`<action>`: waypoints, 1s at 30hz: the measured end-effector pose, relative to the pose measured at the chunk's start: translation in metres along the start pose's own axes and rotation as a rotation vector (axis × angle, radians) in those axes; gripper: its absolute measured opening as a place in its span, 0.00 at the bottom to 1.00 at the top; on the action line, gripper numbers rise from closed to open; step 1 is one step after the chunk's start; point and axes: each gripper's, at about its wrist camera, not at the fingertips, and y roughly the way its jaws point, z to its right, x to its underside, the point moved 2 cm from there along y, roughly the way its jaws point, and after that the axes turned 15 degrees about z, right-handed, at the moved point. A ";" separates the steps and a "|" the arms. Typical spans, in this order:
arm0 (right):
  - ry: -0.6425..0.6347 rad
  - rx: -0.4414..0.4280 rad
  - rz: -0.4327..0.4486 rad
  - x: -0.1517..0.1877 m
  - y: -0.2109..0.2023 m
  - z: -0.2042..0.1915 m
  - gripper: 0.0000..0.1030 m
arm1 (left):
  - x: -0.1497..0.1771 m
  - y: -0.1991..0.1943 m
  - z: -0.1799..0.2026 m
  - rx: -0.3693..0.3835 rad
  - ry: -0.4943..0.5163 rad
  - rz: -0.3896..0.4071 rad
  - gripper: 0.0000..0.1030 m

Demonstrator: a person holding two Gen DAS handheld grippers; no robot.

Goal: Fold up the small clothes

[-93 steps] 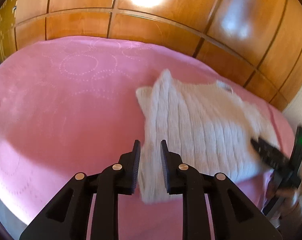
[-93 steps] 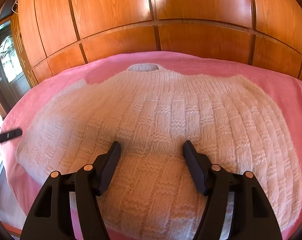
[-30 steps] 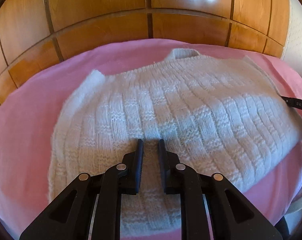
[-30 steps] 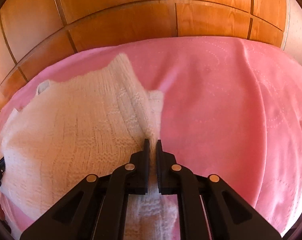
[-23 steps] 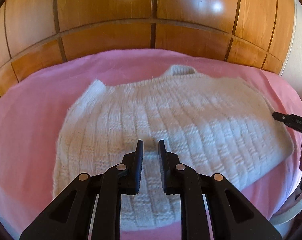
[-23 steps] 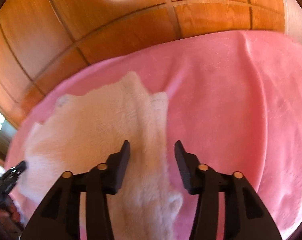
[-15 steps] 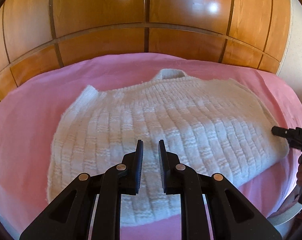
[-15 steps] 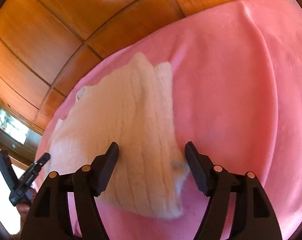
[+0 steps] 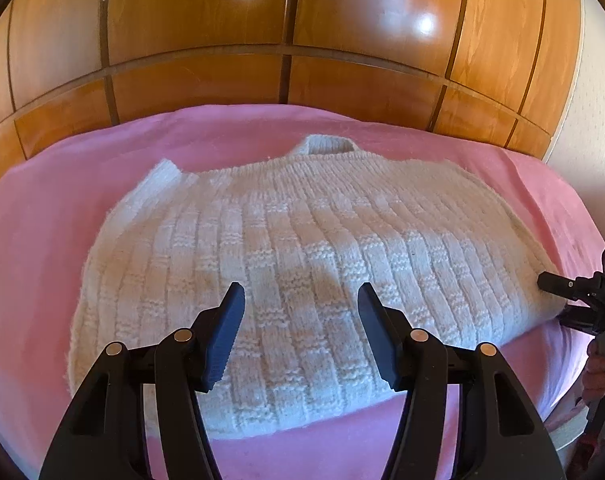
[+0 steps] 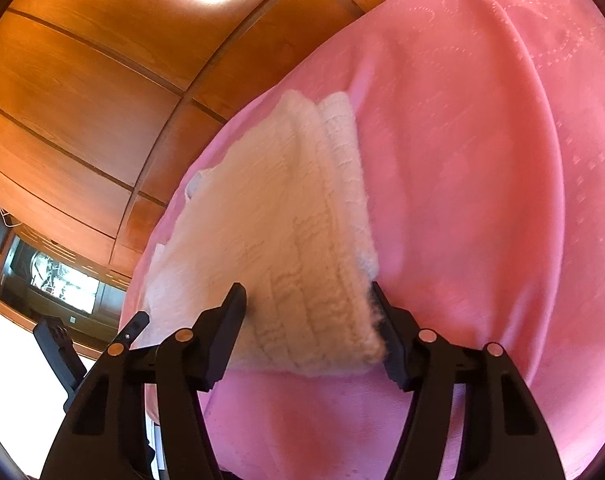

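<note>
Left wrist view: we face the wardrobe point(image 9: 286, 12) squarely, low over the sweater point(image 9: 302, 264); right wrist view: tilted, close at its corner; both share sweater and bedspread point(image 10: 482, 184).

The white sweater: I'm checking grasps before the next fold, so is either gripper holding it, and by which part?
Nothing is held. The left gripper and right gripper are both open above the white sweater.

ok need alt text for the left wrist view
A cream ribbed knit sweater lies flat on a pink bedspread, collar toward the glossy wooden wall panels. The open black left gripper hovers over its near hem; the right gripper is at its right edge.
</note>
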 end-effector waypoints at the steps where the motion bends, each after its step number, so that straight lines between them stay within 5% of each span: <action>1: 0.000 0.002 0.000 0.001 0.000 0.000 0.60 | 0.000 -0.001 -0.001 0.000 -0.003 0.003 0.56; 9: 0.023 0.017 0.004 0.003 -0.002 0.002 0.58 | 0.002 -0.002 -0.010 0.002 -0.023 0.004 0.56; 12: 0.024 0.035 -0.008 0.002 -0.002 0.002 0.33 | -0.001 -0.004 -0.010 0.009 -0.016 0.013 0.50; 13: 0.019 0.034 -0.011 0.002 -0.002 0.001 0.32 | -0.003 -0.003 -0.009 0.006 0.004 0.009 0.49; 18: 0.045 0.020 -0.021 -0.001 -0.001 0.006 0.39 | -0.002 0.008 -0.018 0.035 -0.055 -0.047 0.49; 23: 0.105 -0.013 -0.001 -0.005 0.001 0.015 0.42 | -0.008 0.013 -0.003 0.098 -0.045 -0.075 0.28; 30: -0.014 0.028 0.021 -0.007 -0.001 -0.006 0.24 | 0.002 0.056 0.015 0.047 0.023 -0.160 0.27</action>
